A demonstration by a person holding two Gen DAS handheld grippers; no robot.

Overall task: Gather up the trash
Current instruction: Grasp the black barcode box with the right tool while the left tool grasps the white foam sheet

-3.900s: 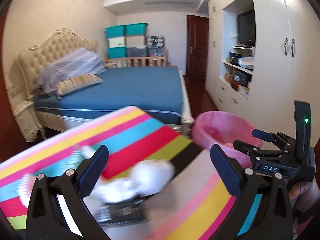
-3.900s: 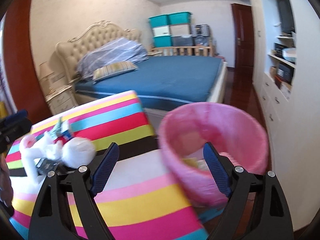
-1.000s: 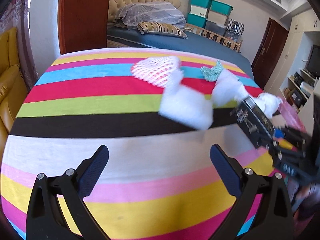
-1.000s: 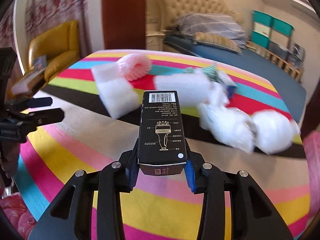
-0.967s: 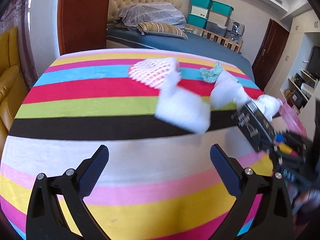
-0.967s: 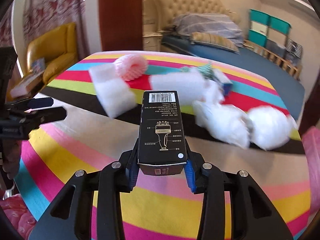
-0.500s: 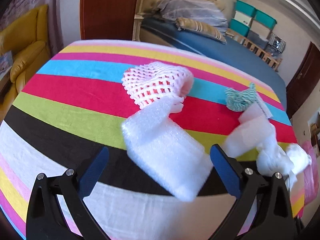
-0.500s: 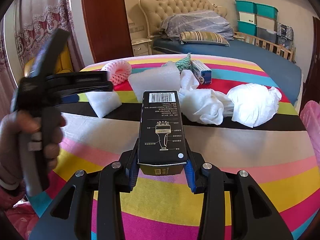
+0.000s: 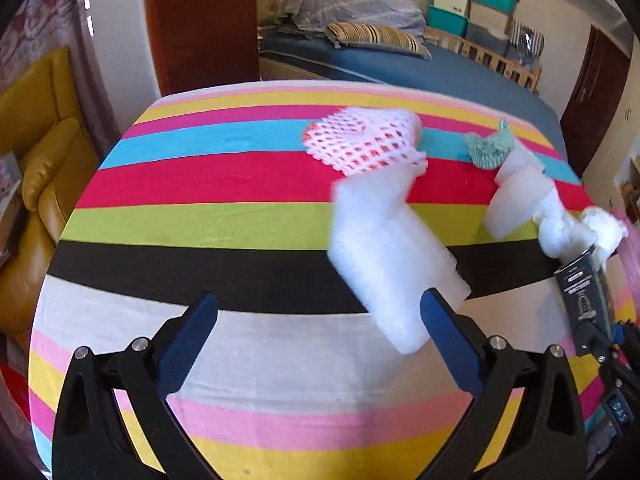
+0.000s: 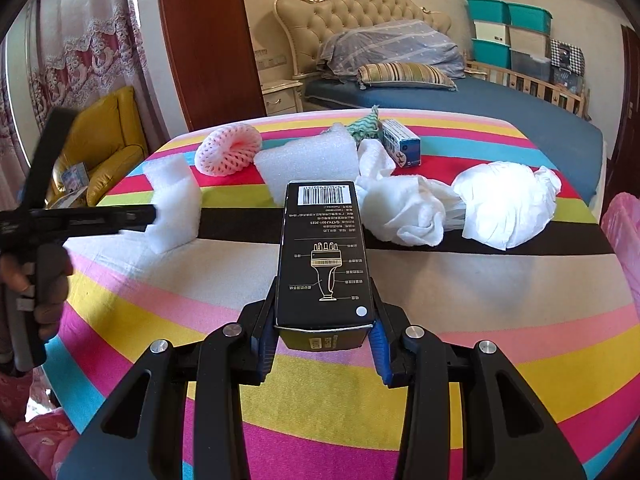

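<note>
Trash covers the striped tablecloth (image 10: 500, 280): foam pieces (image 10: 176, 208), a pink net sleeve (image 10: 228, 154), crumpled tissues (image 10: 506, 204), a small carton (image 10: 400, 147). The right gripper (image 10: 324, 344) clamps the black box (image 10: 324, 256). The left gripper (image 9: 320, 344) stands wide, empty. The pink bin bag (image 10: 624, 220) is cut off; contents hidden.

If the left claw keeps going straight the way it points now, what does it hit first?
Most likely the white foam sheet, which lies just ahead of the open left claw, nearer its right finger. Depth is unclear; aimed this steeply, it might meet the striped tablecloth first.
</note>
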